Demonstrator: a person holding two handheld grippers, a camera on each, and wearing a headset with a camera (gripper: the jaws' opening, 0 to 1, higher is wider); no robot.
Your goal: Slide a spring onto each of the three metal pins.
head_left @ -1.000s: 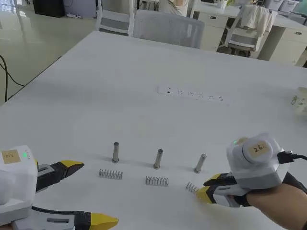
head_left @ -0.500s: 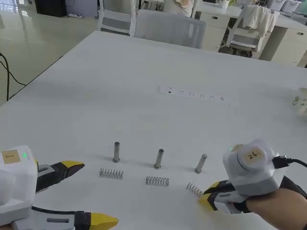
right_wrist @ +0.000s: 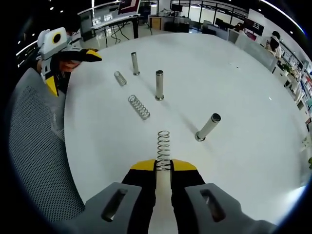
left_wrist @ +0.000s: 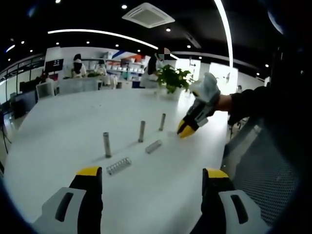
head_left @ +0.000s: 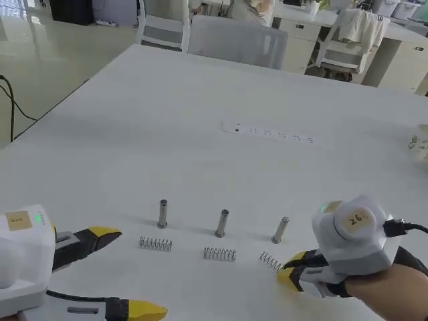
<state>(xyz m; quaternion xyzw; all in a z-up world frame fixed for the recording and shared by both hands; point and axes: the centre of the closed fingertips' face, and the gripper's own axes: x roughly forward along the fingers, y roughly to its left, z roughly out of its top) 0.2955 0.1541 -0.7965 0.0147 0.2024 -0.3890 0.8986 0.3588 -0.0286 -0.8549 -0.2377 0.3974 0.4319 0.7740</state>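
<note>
Right now the rightmost spring (right_wrist: 164,146) is the one being worked. Its near end is pinched between the yellow tips of the right gripper (right_wrist: 164,165), whose jaws are pressed together on the last few coils. The rest of the spring sticks straight out ahead of them, low over the table (head_left: 200,100); whether it has left the surface cannot be told.

The step appears to be carrying this spring to the rightmost pin (right_wrist: 208,127). In the right gripper view that pin stands just ahead and to the right of the spring's free end, near but not touching.

To do the step well, the grip should be light enough not to crush the coils. The spring should be turned so its open free end faces down over the pin's top, with its axis lined up with the pin before lowering. Held at one end, the spring is likely to wobble, so a slow approach would help, and a knock could topple the pin.

Further out, the middle pin (head_left: 221,223) and the left pin (head_left: 162,213) stand upright in the same row. The middle spring (head_left: 219,254) and the left spring (head_left: 155,244) lie just in front of them, untouched. The left gripper (left_wrist: 151,173) hovers with its jaws spread wide and holds nothing, apart from the left spring.
</note>
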